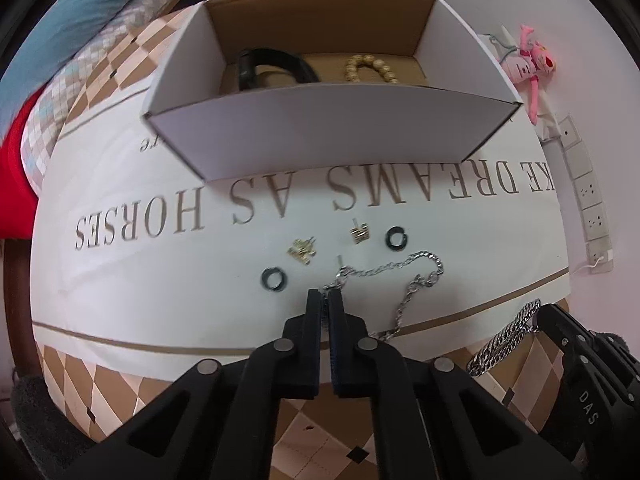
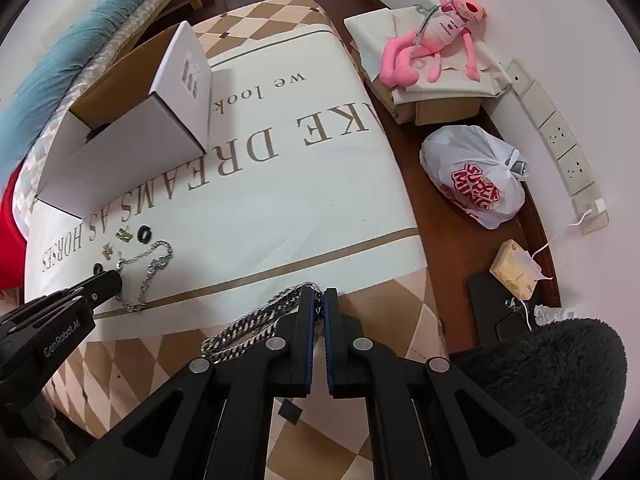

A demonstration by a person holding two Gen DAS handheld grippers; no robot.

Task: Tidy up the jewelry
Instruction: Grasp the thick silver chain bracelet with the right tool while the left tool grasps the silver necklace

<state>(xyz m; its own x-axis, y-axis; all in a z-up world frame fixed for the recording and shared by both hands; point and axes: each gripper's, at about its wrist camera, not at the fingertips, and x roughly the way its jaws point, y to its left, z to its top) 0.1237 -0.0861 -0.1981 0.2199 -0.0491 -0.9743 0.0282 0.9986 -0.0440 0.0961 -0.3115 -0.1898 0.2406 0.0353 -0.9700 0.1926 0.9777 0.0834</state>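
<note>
My left gripper point(image 1: 325, 295) is shut on one end of a thin silver chain point(image 1: 404, 268) that trails right across the white cloth. My right gripper point(image 2: 319, 294) is shut on a thick silver chain point(image 2: 256, 324), which hangs down to its left; it also shows in the left wrist view point(image 1: 506, 340). Two black rings point(image 1: 274, 279) point(image 1: 395, 237) and two gold earrings point(image 1: 302, 251) point(image 1: 360, 233) lie on the cloth ahead of the left gripper. An open white box point(image 1: 320, 136) behind them holds a black bangle point(image 1: 276, 66) and a beaded bracelet point(image 1: 370, 67).
The cloth-covered table point(image 2: 300, 184) drops off at the right onto a brown floor. There lie a white plastic bag point(image 2: 474, 176), a pink plush toy point(image 2: 436, 40) on cardboard boxes, a tissue pack point(image 2: 514, 270) and wall sockets point(image 2: 560, 140). A dark fuzzy seat point(image 2: 560, 380) sits at bottom right.
</note>
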